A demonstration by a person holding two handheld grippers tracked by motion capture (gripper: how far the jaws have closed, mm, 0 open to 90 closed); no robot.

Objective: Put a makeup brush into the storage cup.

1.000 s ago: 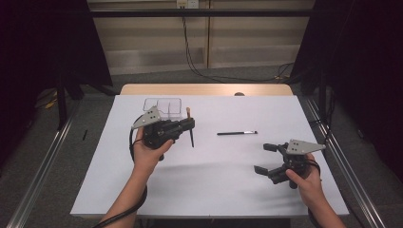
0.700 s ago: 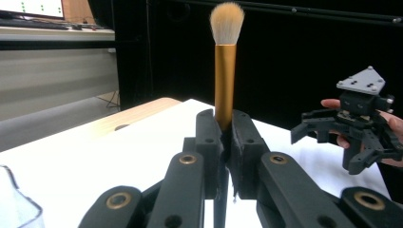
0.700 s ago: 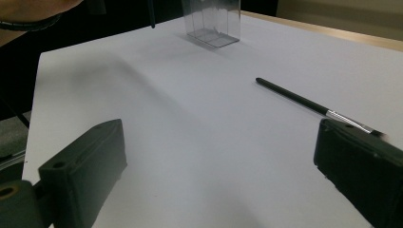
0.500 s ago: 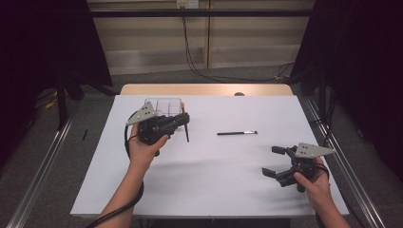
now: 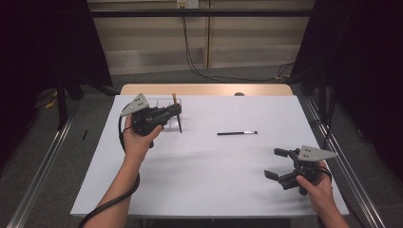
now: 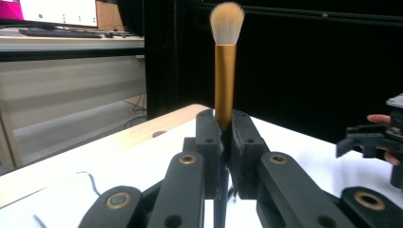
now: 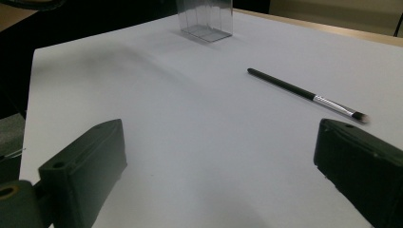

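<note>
Gold-ferruled and tipped with a pale, fluffy head, the brush [image 6: 225, 61] is pinched upright between the jaws of the left gripper [image 6: 223, 142], held at the black handle just below the ferrule; in the high view the brush [image 5: 176, 111] stands just beside the clear box [image 5: 164, 102] at the far left of the white table [image 5: 204, 190], bristles up and handle tip pointing down towards the sheet.

It is judged to be light and stiff along the shaft — little squeeze should be needed; the smooth round handle may be slippery, though, and could swivel in the jaws if knocked against the box rim. The bristles are soft and easily splayed, so they are best left untouched; the grip is well placed where it is, close under the ferrule. The box looks thin-walled and light, likely to slide or tip if nudged.

A second, thinner brush [image 5: 237, 133] lies flat near the table's middle, well apart from both grippers; being slim and low against the sheet, it is best taken across the mid-shaft — not at the small bristle end [image 7: 359, 115].

The right gripper [image 5: 280, 163] is held low at the near right with its jaws spread wide and nothing between them.
</note>
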